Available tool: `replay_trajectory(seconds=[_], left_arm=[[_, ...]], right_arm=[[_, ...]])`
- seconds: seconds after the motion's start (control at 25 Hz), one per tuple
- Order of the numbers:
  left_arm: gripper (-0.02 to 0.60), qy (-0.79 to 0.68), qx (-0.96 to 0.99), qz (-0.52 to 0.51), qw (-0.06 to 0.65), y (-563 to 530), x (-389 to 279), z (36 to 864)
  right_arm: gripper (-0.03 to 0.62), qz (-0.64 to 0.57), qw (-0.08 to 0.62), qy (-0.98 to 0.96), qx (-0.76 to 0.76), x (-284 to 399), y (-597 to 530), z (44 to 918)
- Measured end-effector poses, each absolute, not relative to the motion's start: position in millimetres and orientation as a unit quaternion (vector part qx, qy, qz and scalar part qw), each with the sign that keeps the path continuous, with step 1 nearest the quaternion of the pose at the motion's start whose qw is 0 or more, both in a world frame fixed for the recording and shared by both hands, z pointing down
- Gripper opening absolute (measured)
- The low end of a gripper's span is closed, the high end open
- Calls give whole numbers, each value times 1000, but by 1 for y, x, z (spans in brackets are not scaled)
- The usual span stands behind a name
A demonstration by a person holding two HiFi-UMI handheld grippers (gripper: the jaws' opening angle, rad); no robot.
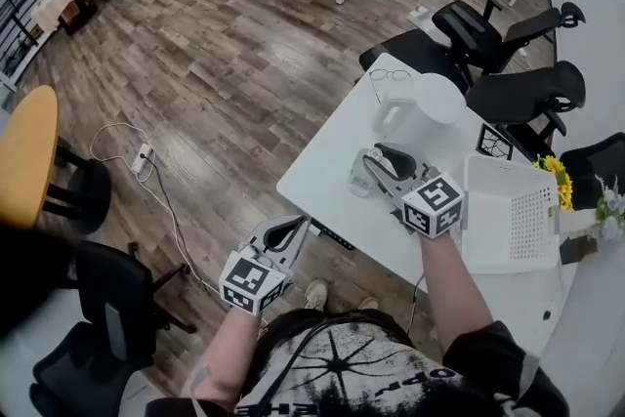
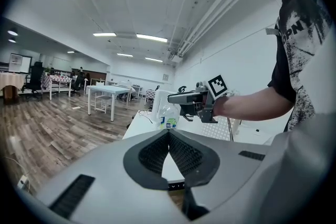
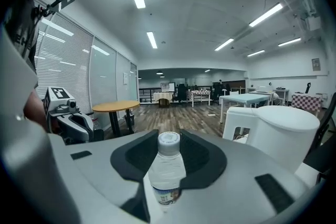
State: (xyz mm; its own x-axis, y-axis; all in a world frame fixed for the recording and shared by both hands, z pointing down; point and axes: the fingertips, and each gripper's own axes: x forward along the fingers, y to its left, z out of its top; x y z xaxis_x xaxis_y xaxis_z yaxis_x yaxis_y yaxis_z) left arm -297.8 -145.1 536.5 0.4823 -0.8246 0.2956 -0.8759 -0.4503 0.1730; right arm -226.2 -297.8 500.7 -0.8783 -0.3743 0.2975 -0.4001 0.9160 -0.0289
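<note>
A clear water bottle [image 3: 167, 171] with a white cap stands upright between the jaws of my right gripper [image 1: 375, 167], which is shut on it over the white table [image 1: 317, 173]. From the left gripper view the bottle [image 2: 167, 117] shows under that gripper's tips, its label facing me. My left gripper [image 1: 291, 229] hangs off the table's near corner, over the wooden floor, with its jaws shut together [image 2: 169, 132] and nothing in them.
Just beyond the bottle stands a white kettle [image 1: 430, 104], with a pair of glasses [image 1: 391, 73] behind it. A white perforated basket [image 1: 508, 210] sits right of my right hand. Black office chairs [image 1: 488, 29] line the table's far side. A power strip [image 1: 144, 158] lies on the floor.
</note>
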Motion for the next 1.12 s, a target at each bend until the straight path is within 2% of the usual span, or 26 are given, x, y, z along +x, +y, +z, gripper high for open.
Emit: replay_trajectory(seconds=[1.12], left_arm=[[9, -494, 851, 78, 160, -153, -305, 539]], right_arm=[[143, 50, 108, -965, 232, -222, -298, 512]])
